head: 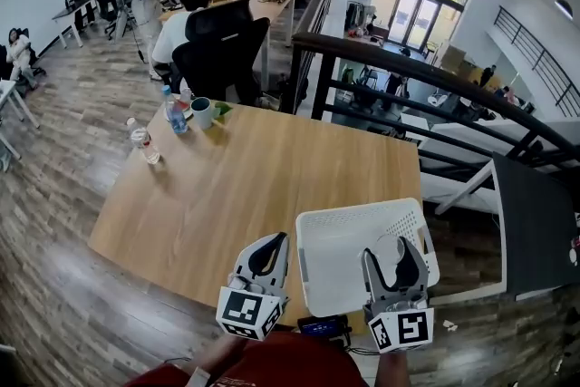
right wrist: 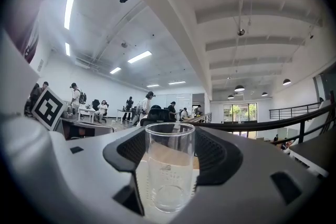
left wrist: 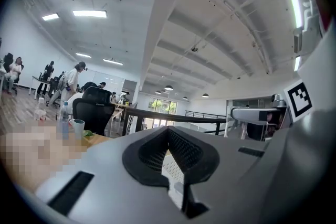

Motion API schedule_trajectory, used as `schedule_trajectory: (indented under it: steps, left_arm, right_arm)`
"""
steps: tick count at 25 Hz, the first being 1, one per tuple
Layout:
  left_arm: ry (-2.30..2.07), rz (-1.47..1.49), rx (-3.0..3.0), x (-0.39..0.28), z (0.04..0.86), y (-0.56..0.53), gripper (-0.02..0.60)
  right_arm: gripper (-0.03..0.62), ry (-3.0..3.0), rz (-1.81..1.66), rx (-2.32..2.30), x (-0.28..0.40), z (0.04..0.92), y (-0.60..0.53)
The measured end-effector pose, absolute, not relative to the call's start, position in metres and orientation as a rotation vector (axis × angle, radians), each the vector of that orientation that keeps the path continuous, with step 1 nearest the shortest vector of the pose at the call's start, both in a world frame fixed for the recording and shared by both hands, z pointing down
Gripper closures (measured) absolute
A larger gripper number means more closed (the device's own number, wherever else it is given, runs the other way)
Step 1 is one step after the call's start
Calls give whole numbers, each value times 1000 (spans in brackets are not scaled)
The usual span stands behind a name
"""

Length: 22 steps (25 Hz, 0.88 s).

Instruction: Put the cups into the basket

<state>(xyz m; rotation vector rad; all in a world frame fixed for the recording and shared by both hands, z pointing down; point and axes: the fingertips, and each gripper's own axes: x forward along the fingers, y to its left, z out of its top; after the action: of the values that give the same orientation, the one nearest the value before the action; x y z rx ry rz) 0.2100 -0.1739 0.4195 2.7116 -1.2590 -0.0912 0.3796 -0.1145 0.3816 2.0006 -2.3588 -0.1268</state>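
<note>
At the bottom centre of the head view my left gripper (head: 269, 251) is clenched on nothing, just left of the basket (head: 344, 272). My right gripper (head: 396, 256), at lower right, overlaps the basket's right part and is grasping a clear cup (right wrist: 169, 165), upright between its pads. The white basket lies at the near right corner of the desk (head: 236, 186). At the desk's far left corner, upper left of the frame, a mug (head: 202, 111) stands beside a blue bottle (head: 175, 115), with a clear bottle (head: 143, 140) near them, all well apart from the basket.
</note>
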Motion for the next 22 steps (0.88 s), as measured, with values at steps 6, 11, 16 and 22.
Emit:
schedule_trajectory:
  steps: [6,11,16,22]
  left_arm:
    - [-1272,-84,2698,204,425,-177,575]
    - [-1300,-96,2682,194,423,-176,575]
    - [-1322,-93,2663,184,425,-173,575]
    - [-1344,-89,2644,176,428,-171,575]
  right_arm:
    - [309,-2341,-119,1948,377,390,-130]
    - [309,-2347,-97,1893,373,395,-145]
    - [309,-2348,-51,1834,369,407,-157]
    - [309,-2332,-7,1753,365,426,-171]
